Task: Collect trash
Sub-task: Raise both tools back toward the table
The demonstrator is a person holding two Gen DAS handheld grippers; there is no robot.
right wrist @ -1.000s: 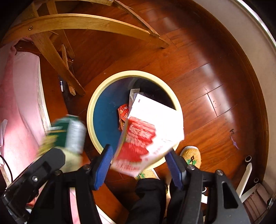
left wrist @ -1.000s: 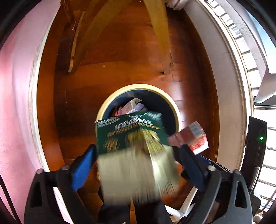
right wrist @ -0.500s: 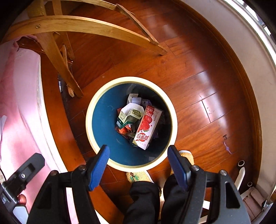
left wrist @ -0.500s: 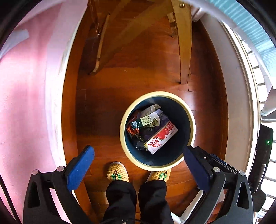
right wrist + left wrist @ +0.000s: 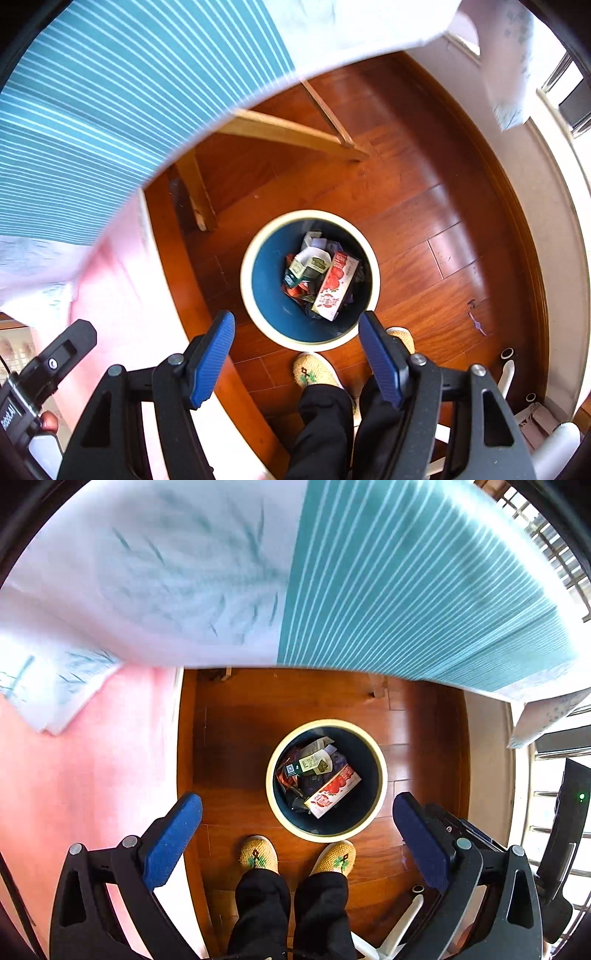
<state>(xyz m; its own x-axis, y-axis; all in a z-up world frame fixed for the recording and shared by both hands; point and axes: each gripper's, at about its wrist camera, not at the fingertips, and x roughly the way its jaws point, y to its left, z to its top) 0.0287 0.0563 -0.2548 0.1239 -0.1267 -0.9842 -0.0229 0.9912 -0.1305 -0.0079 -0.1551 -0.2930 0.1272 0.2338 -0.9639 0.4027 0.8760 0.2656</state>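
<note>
While both tools hang spread and empty, the trash sits in the bin below them.
A red carton [image 5: 332,791] and a green carton [image 5: 311,765] lie inside the round bin [image 5: 380,775] on the wood floor [image 5: 236,738], ahead of the left gripper [image 5: 297,834] and right gripper [image 5: 295,356]. Two slippers [image 5: 258,853] stand just behind the bin; a striped cloth [image 5: 406,583] hangs beyond.

Wooden floor under our feet

We see reddish-brown floorboards [image 5: 236,738] carrying a round cream-rimmed bin [image 5: 380,775] with cartons inside, our two knitted slippers [image 5: 258,854] just beside its rim, a wooden table leg [image 5: 195,192], and a pink cloth [image 5: 92,775] along the left.
</note>
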